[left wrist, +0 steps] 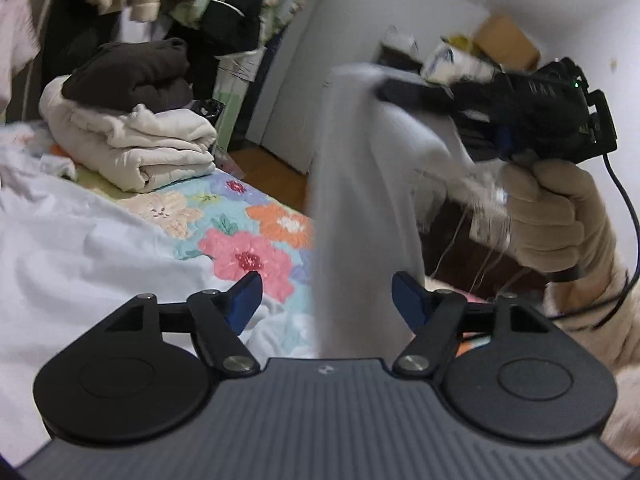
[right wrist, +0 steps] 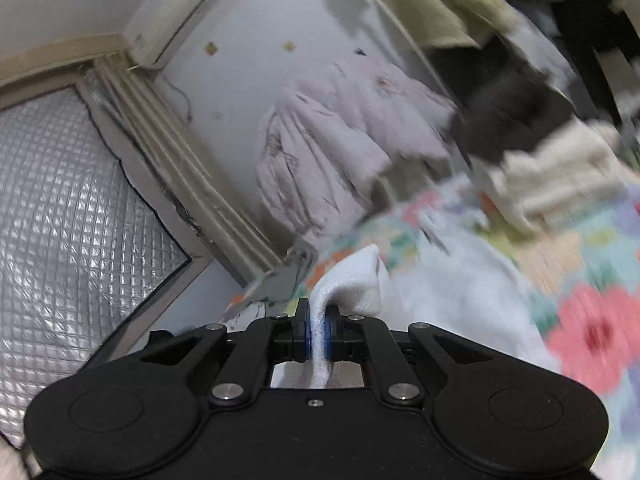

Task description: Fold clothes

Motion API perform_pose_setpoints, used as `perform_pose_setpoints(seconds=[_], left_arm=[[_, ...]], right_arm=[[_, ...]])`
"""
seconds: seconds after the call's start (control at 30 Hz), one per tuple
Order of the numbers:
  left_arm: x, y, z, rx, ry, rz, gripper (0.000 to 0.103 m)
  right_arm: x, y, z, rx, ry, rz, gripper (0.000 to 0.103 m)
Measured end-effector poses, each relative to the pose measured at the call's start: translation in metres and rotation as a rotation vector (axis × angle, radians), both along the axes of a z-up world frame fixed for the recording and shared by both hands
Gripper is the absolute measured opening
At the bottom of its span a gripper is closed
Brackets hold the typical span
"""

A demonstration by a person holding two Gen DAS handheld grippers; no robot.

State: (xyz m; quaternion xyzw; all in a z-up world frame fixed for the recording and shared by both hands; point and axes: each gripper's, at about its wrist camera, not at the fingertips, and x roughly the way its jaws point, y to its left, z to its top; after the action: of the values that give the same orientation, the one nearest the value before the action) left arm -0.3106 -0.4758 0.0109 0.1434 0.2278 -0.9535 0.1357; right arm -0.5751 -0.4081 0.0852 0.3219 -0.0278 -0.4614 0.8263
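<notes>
Your right tongs (right wrist: 316, 338) clamp a white cloth (left wrist: 352, 200), which hangs lengthwise down between your left tongs (left wrist: 326, 294), spread apart around it above the bed (left wrist: 248, 216).

The white garment (right wrist: 352, 280) pinched at 6 o'clock is nubbly terry-like cloth. The gripper (left wrist: 326, 292) is matt black plastic with shiny metal rivets (ribbed on its body). At 9 o'clock, the window cover (right wrist: 72, 208) looks like glossy quilted foil.
</notes>
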Motion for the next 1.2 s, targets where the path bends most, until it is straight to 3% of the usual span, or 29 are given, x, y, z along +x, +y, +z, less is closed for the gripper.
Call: perform_pose_setpoints(seconds=[0.17, 0.33, 0.4, 0.53, 0.57, 0.6, 0.87, 0.97, 1.03, 1.17, 1.2], left_arm=[[0.01, -0.023, -0.021, 0.093, 0.085, 0.068, 0.074], [0.023, -0.052, -0.043, 0.183, 0.086, 0.188, 0.074], [0.026, -0.06, -0.049, 0.172, 0.039, 0.23, 0.074], [0.032, -0.073, -0.068, 0.199, -0.026, 0.285, 0.074], [0.033, -0.076, -0.075, 0.223, -0.032, 0.291, 0.074], [0.035, -0.078, -0.083, 0.249, -0.037, 0.297, 0.074], [0.021, -0.082, -0.121, 0.333, -0.111, 0.24, 0.074], [0.018, -0.075, -0.126, 0.363, -0.111, 0.174, 0.07], [0.014, -0.068, -0.128, 0.391, -0.095, 0.13, 0.069], [-0.001, -0.055, -0.135, 0.414, -0.168, 0.135, 0.068], [-0.006, -0.055, -0.136, 0.413, -0.172, 0.148, 0.04]], right_arm=[[0.034, -0.042, 0.013, -0.048, 0.108, -0.015, 0.009], [0.052, -0.087, 0.005, -0.034, 0.14, -0.063, 0.009], [0.055, -0.108, -0.001, -0.015, 0.153, -0.084, 0.011], [0.062, -0.146, -0.026, 0.108, 0.216, -0.088, 0.025], [0.062, -0.146, -0.033, 0.126, 0.227, -0.083, 0.041], [0.06, -0.142, -0.04, 0.139, 0.239, -0.083, 0.049], [0.02, -0.068, -0.087, 0.219, 0.288, -0.076, 0.049], [0.017, -0.028, -0.103, 0.236, 0.406, -0.012, 0.049], [0.02, -0.004, -0.115, 0.255, 0.461, 0.035, 0.044], [0.029, 0.038, -0.14, 0.29, 0.556, 0.102, 0.035], [0.033, 0.045, -0.146, 0.294, 0.595, 0.113, 0.033]])
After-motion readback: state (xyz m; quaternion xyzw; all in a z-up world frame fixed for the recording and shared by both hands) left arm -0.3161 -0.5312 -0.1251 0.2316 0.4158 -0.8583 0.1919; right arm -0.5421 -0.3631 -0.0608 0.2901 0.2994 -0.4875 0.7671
